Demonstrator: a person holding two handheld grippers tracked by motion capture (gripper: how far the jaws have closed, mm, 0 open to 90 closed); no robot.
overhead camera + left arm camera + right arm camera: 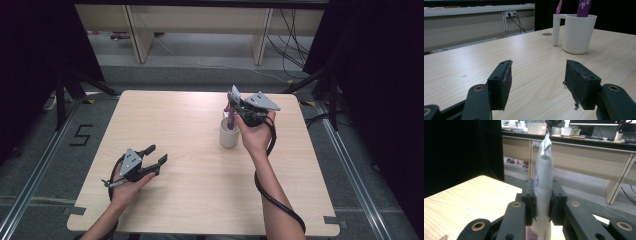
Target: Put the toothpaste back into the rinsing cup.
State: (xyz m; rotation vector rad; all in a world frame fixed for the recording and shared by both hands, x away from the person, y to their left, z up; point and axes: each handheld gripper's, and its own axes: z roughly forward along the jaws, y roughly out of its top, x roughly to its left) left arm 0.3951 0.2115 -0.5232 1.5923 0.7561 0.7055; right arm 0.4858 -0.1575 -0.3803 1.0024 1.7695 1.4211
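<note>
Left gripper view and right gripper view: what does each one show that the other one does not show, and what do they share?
The left gripper view has the left gripper with open jaws holding nothing, and a white cup standing beyond it with a pink toothbrush inside. The right gripper view has the right gripper clamped on a white tube that points upward. Both include the wooden table and a beige desk in the background.
</note>
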